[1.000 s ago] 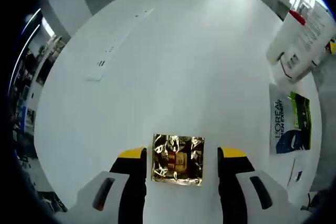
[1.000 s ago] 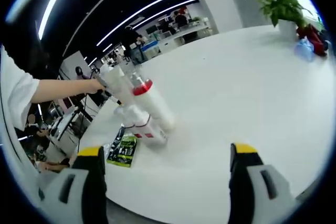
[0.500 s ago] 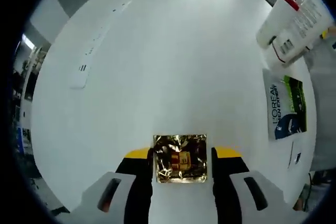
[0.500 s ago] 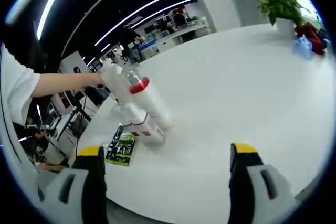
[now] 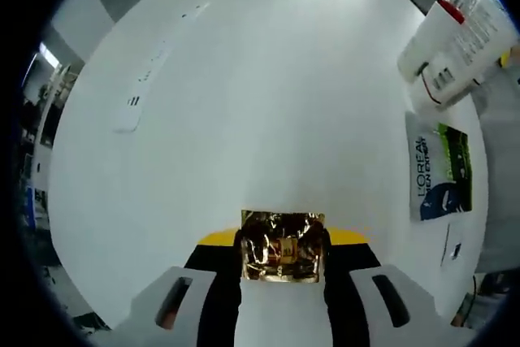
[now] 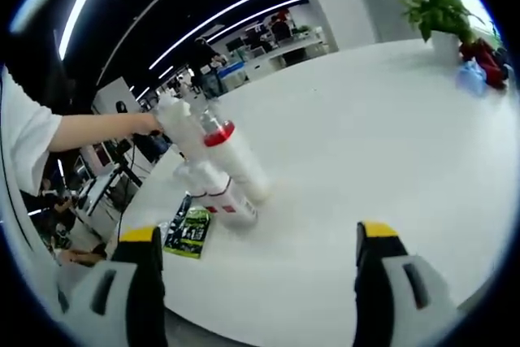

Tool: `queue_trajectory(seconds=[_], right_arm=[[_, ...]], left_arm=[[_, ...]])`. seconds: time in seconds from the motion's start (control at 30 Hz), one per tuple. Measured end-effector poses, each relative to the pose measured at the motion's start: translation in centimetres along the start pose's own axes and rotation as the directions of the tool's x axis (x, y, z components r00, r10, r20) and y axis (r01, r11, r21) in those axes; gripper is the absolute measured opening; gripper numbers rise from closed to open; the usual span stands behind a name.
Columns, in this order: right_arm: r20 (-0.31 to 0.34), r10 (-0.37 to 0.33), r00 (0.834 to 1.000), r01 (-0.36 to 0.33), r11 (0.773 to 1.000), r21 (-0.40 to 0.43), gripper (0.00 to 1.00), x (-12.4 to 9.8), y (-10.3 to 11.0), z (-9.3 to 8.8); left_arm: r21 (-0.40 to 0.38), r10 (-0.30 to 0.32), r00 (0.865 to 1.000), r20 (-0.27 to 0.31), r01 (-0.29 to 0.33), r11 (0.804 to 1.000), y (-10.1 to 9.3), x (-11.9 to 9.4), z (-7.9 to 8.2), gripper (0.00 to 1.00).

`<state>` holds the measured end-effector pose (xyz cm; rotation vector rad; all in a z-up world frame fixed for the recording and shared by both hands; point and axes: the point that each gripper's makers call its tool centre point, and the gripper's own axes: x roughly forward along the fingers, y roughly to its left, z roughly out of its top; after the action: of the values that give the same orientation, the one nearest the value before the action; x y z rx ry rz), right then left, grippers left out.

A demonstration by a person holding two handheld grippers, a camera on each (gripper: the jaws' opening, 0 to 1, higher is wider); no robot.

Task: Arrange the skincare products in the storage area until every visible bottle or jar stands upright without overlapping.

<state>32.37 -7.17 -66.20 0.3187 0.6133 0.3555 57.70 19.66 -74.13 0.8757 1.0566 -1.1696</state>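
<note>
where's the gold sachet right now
In the left gripper view the gold sachet lies flat on the white table, low in the picture, between the jaws of the left hand-held gripper, which have closed against its edges.

Crinkled gold foil sachet [image 5: 282,247] with a red-and-gold label at its centre, set between the yellow-tipped black jaws of the left gripper [image 5: 282,241]; gripper bodies white. White table [image 5: 268,103]. Ahead and right of the left tongs, a flat packet [image 5: 439,166] in white, lime green and dark blue with blue lettering. Beyond it, white bottles [image 5: 451,42], one with a red band. Ahead of the right gripper [image 6: 258,270], the same white bottles [image 6: 223,170], red collar and red stripe; far right, a green plant [image 6: 439,6].
</note>
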Motion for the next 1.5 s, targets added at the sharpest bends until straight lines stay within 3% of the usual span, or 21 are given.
queue_trajectory(seconds=[0.37,0.6,1.1,1.5], right_arm=[[0.017,0.021,1.000,-0.021,1.000,-0.017,1.00,0.0,0.7,0.8],[0.030,0.030,0.999,-0.029,0.999,-0.036,1.00,-0.3,1.2,1.4],[0.055,0.038,0.998,-0.035,0.998,-0.060,1.00,-1.1,1.9,2.2],[0.065,0.051,0.997,-0.046,0.996,-0.073,1.00,-1.3,2.4,2.4]], left_arm=[[0.020,0.000,1.000,-0.023,0.000,1.000,-1.7,-1.6,-1.0,0.36],[0.018,0.012,0.998,-0.061,-0.011,1.000,-3.3,-2.5,-2.5,0.36],[0.003,-0.025,0.997,-0.074,0.025,1.000,-8.3,-2.8,-4.5,0.36],[0.015,-0.042,0.996,-0.075,0.043,0.999,-12.7,-2.4,-4.7,0.36]])
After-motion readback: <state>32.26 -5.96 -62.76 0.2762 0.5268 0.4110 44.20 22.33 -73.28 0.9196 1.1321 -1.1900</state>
